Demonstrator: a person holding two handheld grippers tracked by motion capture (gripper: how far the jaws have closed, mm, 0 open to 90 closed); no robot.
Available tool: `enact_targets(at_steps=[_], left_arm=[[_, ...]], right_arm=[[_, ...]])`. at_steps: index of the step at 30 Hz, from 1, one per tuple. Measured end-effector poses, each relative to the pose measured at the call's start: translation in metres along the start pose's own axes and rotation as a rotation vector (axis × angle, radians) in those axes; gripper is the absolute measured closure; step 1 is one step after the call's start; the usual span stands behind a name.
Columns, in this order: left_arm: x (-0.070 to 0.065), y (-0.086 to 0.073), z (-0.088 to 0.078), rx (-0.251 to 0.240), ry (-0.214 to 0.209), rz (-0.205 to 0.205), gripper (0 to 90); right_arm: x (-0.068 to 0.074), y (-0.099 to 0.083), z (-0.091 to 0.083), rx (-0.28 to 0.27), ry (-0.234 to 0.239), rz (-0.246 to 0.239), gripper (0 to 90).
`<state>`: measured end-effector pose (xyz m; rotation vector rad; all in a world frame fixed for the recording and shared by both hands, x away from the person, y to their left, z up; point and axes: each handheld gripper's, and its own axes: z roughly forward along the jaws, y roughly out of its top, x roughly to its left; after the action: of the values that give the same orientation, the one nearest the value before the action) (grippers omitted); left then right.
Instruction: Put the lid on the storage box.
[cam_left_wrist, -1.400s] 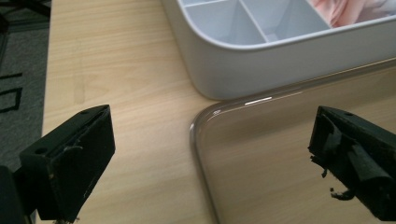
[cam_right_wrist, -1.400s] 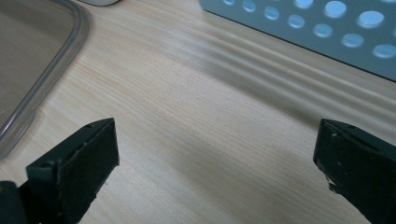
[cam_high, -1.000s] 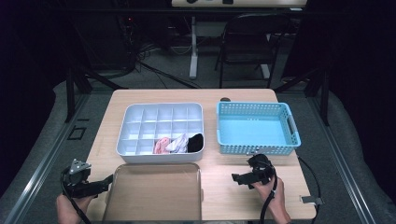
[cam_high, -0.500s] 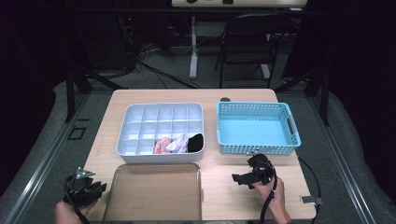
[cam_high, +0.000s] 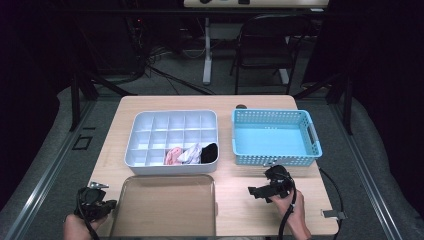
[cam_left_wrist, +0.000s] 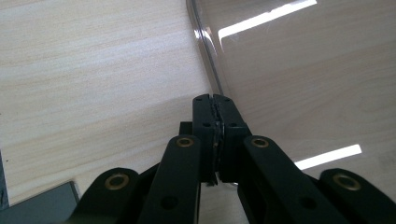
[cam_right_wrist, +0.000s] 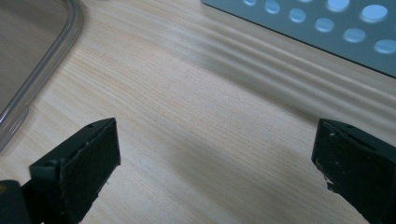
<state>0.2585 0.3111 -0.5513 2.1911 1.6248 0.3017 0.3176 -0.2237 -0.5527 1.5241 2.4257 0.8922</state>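
Left gripper drawn back toward the table's near left corner, jaws just closed, empty, touching at the clear lid's rim, right gripper spread wide over bare table.

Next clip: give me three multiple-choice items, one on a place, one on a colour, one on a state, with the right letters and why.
1. Where do the bundled socks lie?
A. in the blue basket
B. in the white divided box
C. on the clear lid

2. What colour is the basket?
A. light blue
B. red
C. yellow

3. How do the left gripper jaws stand?
A. wide apart
B. shut together
C. clamped on a sock

Key: B, they fill the front-row cells of the white divided box; A, its perforated walls are light blue; B, the jaws meet with nothing between, at the edge of the clear lid.
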Motion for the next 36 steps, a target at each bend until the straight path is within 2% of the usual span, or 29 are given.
enact_targets(at_steps=[4, 6, 8, 14, 16, 27, 36], left_arm=[[-0.002, 0.001, 0.0, 0.005, 0.0, 0.001, 89.1], [-0.002, 0.001, 0.0, 0.003, -0.018, -0.001, 89.3], [-0.004, 0.002, 0.001, 0.003, -0.012, 0.004, 89.3], [-0.009, 0.005, 0.003, 0.003, -0.022, -0.007, 89.4], [-0.01, 0.005, 0.003, 0.011, -0.026, 0.001, 89.3], [-0.024, 0.011, 0.007, 0.007, -0.043, 0.001, 88.9], [-0.031, 0.016, 0.01, 0.004, -0.074, -0.003, 89.0]], right_arm=[[0.0, 0.0, 0.0, -0.002, 0.001, 0.0, 0.5], [0.0, 0.0, 0.0, -0.002, 0.0, -0.001, 0.5], [0.0, 0.0, 0.0, 0.004, 0.003, -0.005, 0.4], [0.001, 0.0, 0.001, 0.008, 0.003, -0.003, 0.5], [0.001, 0.0, 0.001, 0.009, 0.002, -0.002, 0.6], [0.003, 0.0, 0.0, 0.014, 0.001, -0.004, 0.8], [0.005, -0.002, -0.002, 0.013, 0.014, -0.002, 1.4]])
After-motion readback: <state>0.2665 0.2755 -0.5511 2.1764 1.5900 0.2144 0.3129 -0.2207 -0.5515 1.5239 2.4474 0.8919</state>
